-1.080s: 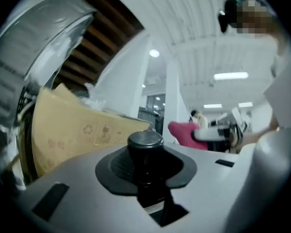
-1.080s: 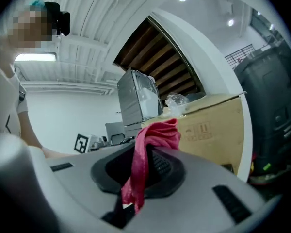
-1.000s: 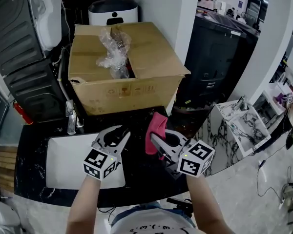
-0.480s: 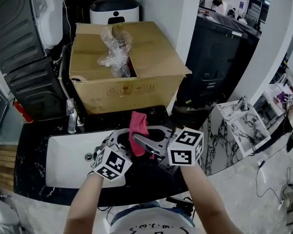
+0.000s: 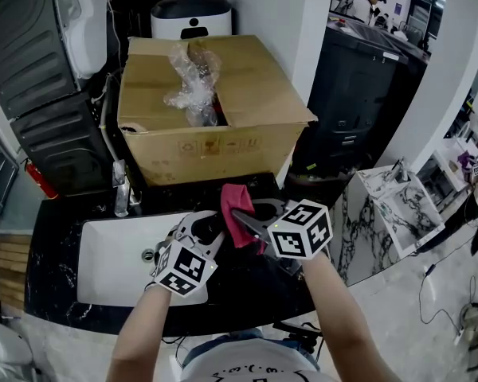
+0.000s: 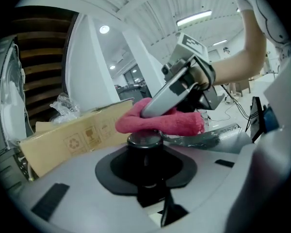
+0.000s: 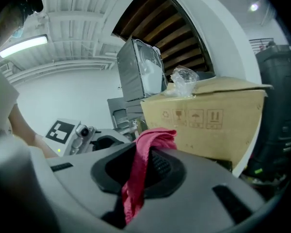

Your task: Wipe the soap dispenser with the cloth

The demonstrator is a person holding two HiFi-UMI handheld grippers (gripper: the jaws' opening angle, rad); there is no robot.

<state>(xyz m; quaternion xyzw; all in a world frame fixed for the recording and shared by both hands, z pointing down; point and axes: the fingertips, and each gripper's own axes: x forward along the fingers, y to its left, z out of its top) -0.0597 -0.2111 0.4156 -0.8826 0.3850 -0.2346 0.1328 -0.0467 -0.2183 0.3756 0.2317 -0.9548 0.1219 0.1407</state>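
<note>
Grips the soap dispenser with the left gripper, jaws closed partway around the dark body just under the round cap, above the right edge of the sink basin and toward the front edge of the black worktop; base hidden, so resting or lifted impossible to tell. Pinches the pink cloth in the right gripper, jaws shut on a fold, loose bulk lying on top of the cap and touching it. Looks like the start of the wipe: top in contact, sides and base apparently not yet done. For a good stroke, press with the soft bulk of the fold, not the hard fingertips, to avoid scraping plastic on plastic. Sweep round the cap's rim, then down every side left bare by the left jaws. Brace with the left gripper against each stroke, pushing back lightly; probably a smooth round body, prone to twisting in a two-point grip. Avoid bearing straight down on the pump, for fear of squirting soap into the cloth. Roll the left wrist to bring hidden faces round instead of reaching across. Mind the cardboard box close behind, at the worktop's back edge.
</note>
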